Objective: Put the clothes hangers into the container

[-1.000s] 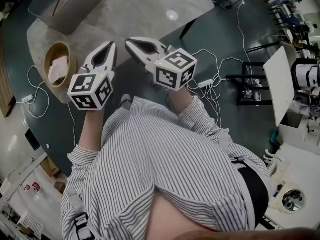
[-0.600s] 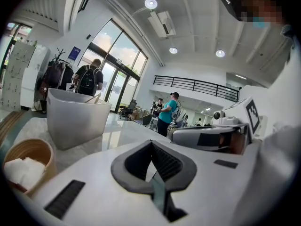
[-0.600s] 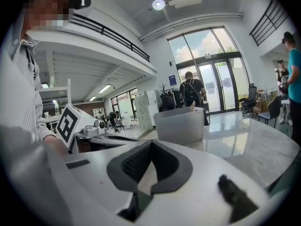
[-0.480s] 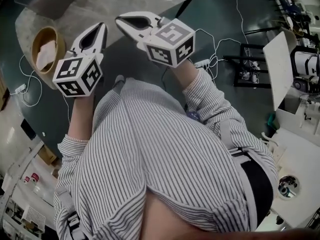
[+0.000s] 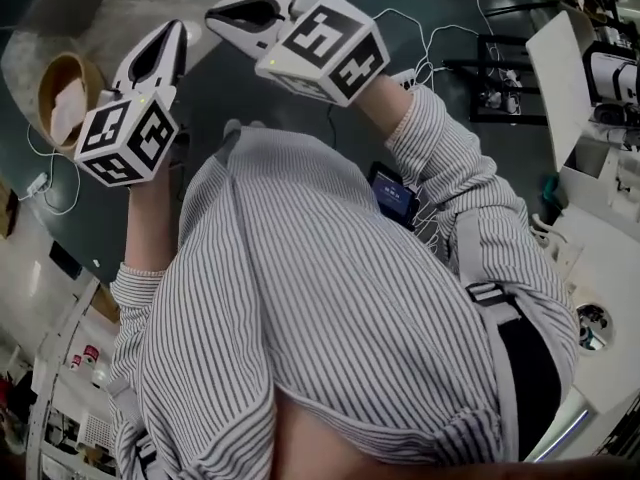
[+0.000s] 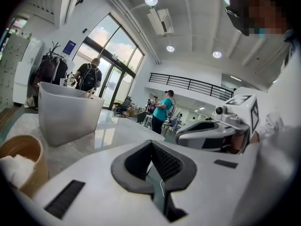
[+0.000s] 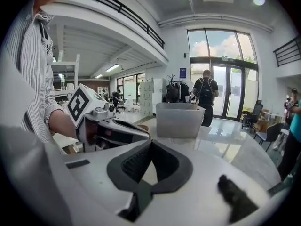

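No clothes hanger shows in any view. The container, a grey plastic tub (image 6: pixel 70 114), stands on the pale marble table (image 6: pixel 120 131) ahead of both grippers; the right gripper view shows the tub (image 7: pixel 181 119) too. My left gripper (image 5: pixel 179 28) is held over the table's edge, jaws shut with nothing between them. Just to its right, my right gripper (image 5: pixel 213 18) is also shut and empty. In each gripper view the other gripper hangs close alongside. The head view does not show the tub.
A wooden bowl (image 5: pixel 45 83) with white cloth in it sits on the table left of the left gripper. Cables and a power strip (image 5: pixel 405 73) lie on the dark floor. White benches (image 5: pixel 600 218) stand at right. People stand far off by the glass doors.
Both grippers have shifted up and left in the head view, toward the table's edge. The right gripper has rolled, showing another face of its marker cube. The tub has left the head view.
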The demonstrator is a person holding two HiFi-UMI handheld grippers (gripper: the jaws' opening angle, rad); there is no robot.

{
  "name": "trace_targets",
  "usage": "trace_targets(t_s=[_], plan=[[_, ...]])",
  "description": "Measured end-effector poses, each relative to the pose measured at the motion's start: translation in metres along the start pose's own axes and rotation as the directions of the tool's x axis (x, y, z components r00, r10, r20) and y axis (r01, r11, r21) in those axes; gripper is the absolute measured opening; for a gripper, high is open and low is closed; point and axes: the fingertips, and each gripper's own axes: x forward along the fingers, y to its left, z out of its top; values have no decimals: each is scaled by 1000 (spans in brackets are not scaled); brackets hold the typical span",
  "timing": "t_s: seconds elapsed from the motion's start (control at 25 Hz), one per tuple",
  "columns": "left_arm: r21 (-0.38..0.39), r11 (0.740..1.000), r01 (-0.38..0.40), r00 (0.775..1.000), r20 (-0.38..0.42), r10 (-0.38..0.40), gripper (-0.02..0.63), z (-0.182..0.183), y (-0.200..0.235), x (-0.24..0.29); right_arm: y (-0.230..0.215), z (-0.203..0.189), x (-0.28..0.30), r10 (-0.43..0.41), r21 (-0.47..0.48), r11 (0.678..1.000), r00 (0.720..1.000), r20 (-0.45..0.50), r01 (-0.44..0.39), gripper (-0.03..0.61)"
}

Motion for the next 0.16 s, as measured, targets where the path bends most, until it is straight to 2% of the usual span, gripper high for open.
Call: trace_targets(t_s=[0.16], plan=[[-1, 1000, -22, 1000, -1, 22, 11, -5, 9, -4, 5, -7, 4, 15, 12, 1000, 1000, 0, -15, 14]])
